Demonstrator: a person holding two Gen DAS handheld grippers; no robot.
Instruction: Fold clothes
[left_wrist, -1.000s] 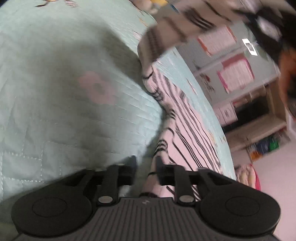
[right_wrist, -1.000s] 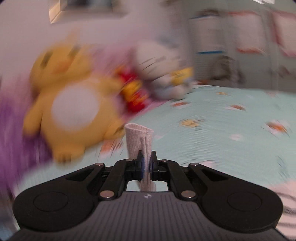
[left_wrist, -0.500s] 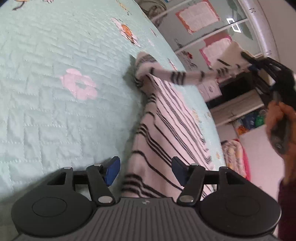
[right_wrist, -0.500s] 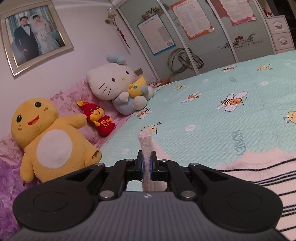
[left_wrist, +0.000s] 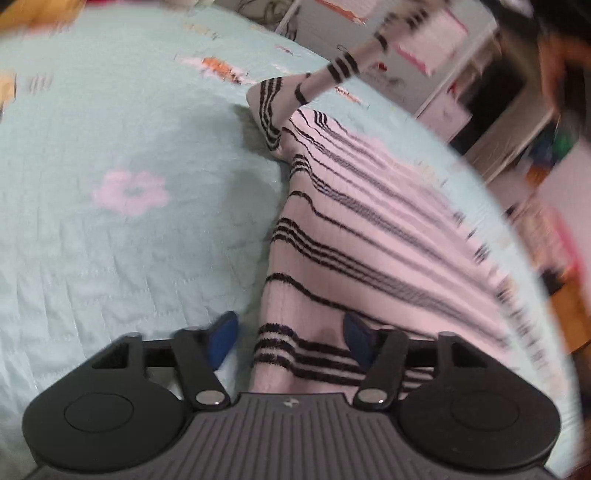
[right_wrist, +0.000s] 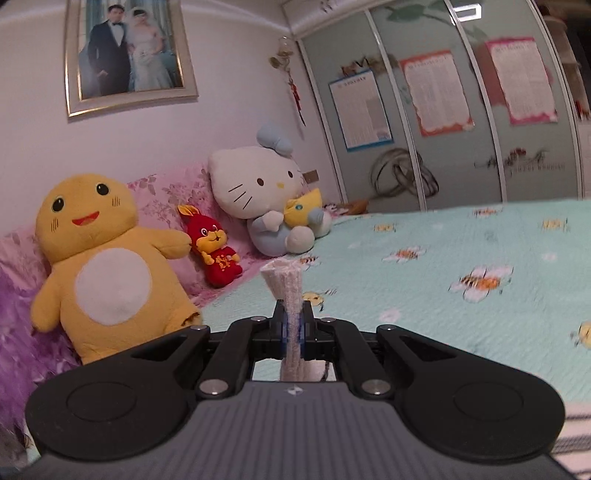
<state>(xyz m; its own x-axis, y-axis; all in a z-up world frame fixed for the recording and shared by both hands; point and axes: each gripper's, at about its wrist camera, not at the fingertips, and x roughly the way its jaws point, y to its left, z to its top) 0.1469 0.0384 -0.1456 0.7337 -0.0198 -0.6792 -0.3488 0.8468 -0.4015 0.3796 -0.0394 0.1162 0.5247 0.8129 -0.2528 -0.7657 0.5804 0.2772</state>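
Observation:
A pale pink sweater with black stripes lies spread on the mint quilted bedspread. My left gripper is open just above the sweater's near edge, its blue-padded fingers on either side of the fabric. One striped sleeve is lifted off the bed toward the upper right. In the right wrist view my right gripper is shut on the ribbed pink cuff, which sticks up between the jaws. A corner of the sweater shows at the lower right.
Plush toys line the pink pillows at the bed's head: a yellow one, a small red one and a white cat. Sliding wardrobe doors with posters stand beyond the bed. A framed photo hangs on the wall.
My left gripper let go of the sweater's edge and opened, staying over it. My right gripper, still shut on the cuff, lifted the sleeve up and swung around.

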